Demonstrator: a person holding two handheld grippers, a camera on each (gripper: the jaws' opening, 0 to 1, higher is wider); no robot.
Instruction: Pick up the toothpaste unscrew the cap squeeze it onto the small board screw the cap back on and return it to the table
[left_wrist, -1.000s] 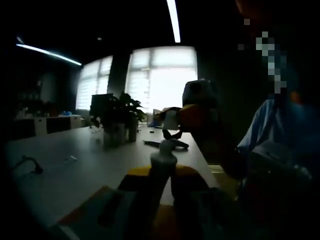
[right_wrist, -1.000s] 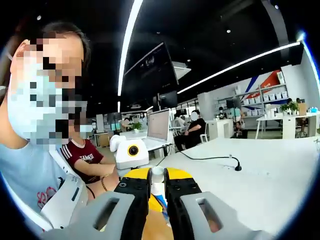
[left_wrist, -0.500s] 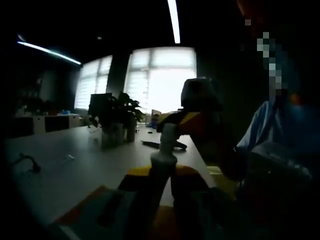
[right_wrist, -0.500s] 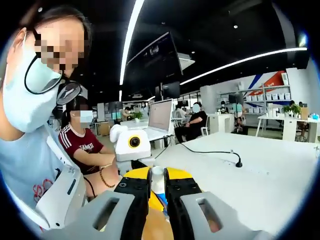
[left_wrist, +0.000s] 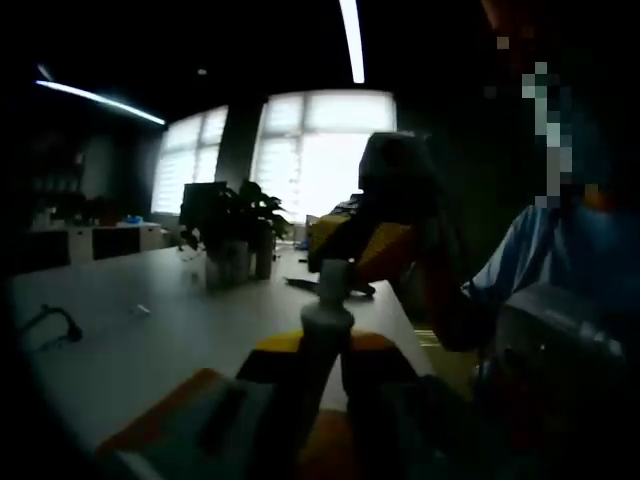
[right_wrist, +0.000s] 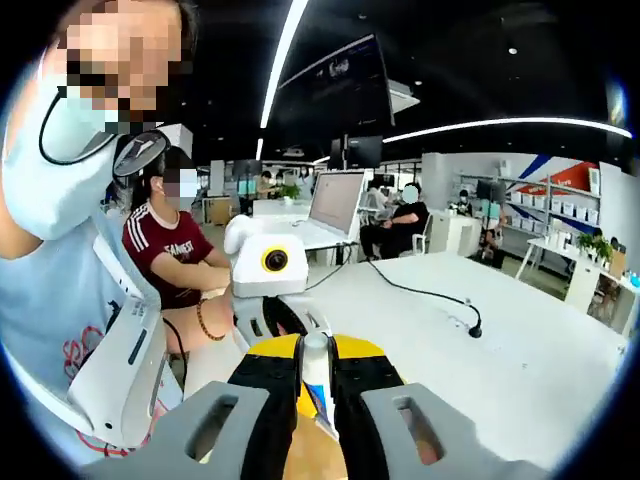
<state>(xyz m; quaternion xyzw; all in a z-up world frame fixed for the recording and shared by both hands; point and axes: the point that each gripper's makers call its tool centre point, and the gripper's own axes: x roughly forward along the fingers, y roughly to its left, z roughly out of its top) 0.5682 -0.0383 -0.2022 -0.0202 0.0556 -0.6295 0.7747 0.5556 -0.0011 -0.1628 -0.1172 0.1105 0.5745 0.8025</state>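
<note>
Left tool (left_wrist: 318, 372) clamps the toothpaste (left_wrist: 326, 320) upright, while right tool (right_wrist: 316, 385) pinches its cap (right_wrist: 316, 345) for turning.

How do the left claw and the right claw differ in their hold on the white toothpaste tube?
The left claw clamps the white toothpaste tube low on its body; the right claw clamps its white cap end. The left claw faces bright windows; the right claw faces a person. Both are shut on one tube.
</note>
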